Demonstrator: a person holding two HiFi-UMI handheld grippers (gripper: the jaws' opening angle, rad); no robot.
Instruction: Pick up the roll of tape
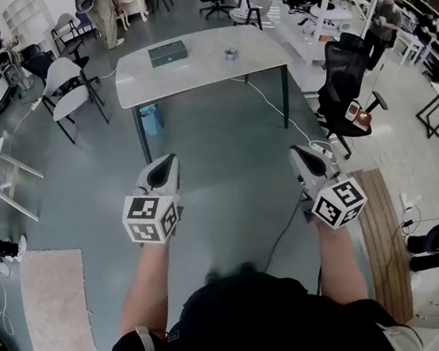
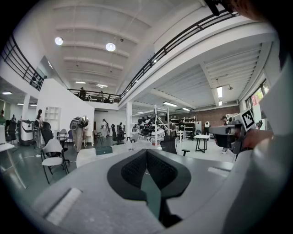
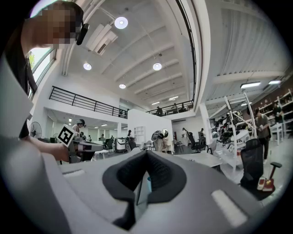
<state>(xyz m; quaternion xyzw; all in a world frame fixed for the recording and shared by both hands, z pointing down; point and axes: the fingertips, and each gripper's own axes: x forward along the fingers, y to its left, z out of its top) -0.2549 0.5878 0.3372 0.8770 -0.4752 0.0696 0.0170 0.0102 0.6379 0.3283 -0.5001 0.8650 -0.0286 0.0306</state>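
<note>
pale, rounded surface on dark legs, far middle of a large open workroom. grey-green floor; railed upper gallery; round ceiling lights.

on the surface: roll of tape, small, in the right half, lying alone; dark flat box to its left, well apart from it.

under the left end, a blue bin. white chair off the left side of the surface; black office chair off its right. thin cable trailing across the floor from the surface toward the near right. pale mat at near left, wooden board at near right. further desks, racks and standing people along the edges of the room.

left gripper and right gripper side by side in the near foreground, roughly level, pointed toward the surface and well short of it, with floor between. jaws of both pressed together, nothing held. roll of tape untouched, well apart from both grippers.
</note>
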